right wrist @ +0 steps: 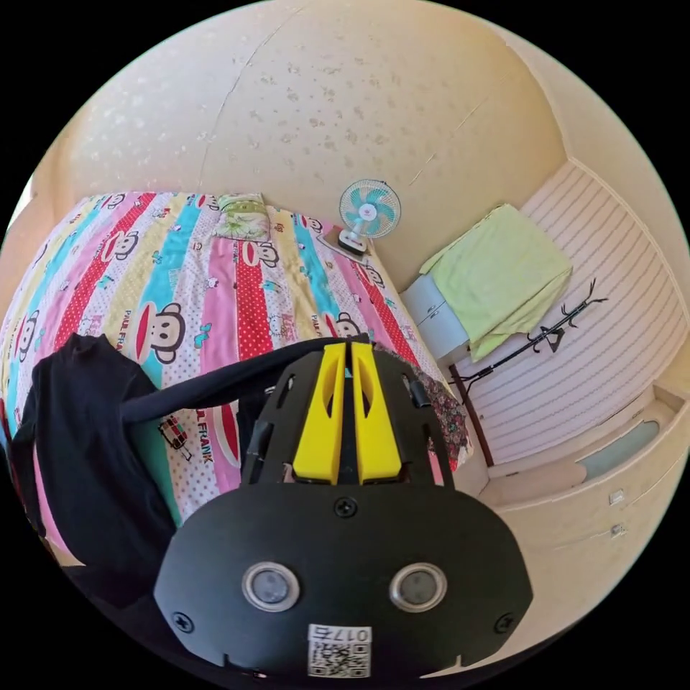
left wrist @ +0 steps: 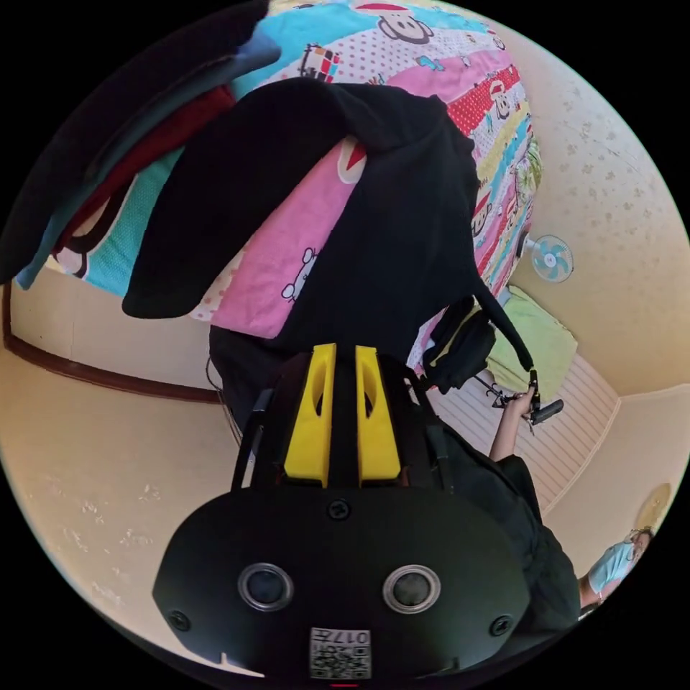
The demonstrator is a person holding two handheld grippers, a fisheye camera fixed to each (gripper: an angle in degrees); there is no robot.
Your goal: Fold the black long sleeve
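The black long sleeve [left wrist: 388, 237] is lifted over the colourful cartoon bed sheet [left wrist: 287, 266]. My left gripper [left wrist: 343, 350] is shut on its body fabric, yellow jaws nearly together. One loose sleeve [left wrist: 215, 194] hangs out to the side. The other sleeve [left wrist: 503, 316] runs taut to my right gripper [left wrist: 537, 404], held in a hand. In the right gripper view, that gripper [right wrist: 348, 346] is shut on the end of the stretched sleeve [right wrist: 215, 384]. The shirt's body [right wrist: 79, 431] droops over the bed edge.
A stack of folded dark, red and blue clothes [left wrist: 122, 144] lies on the bed [right wrist: 180, 266]. A pillow [right wrist: 241, 208] and small fan [right wrist: 369, 208] are at the bed's far end. Beside the bed stand a cabinet under a green cloth [right wrist: 503, 277] and a coat rack [right wrist: 532, 341].
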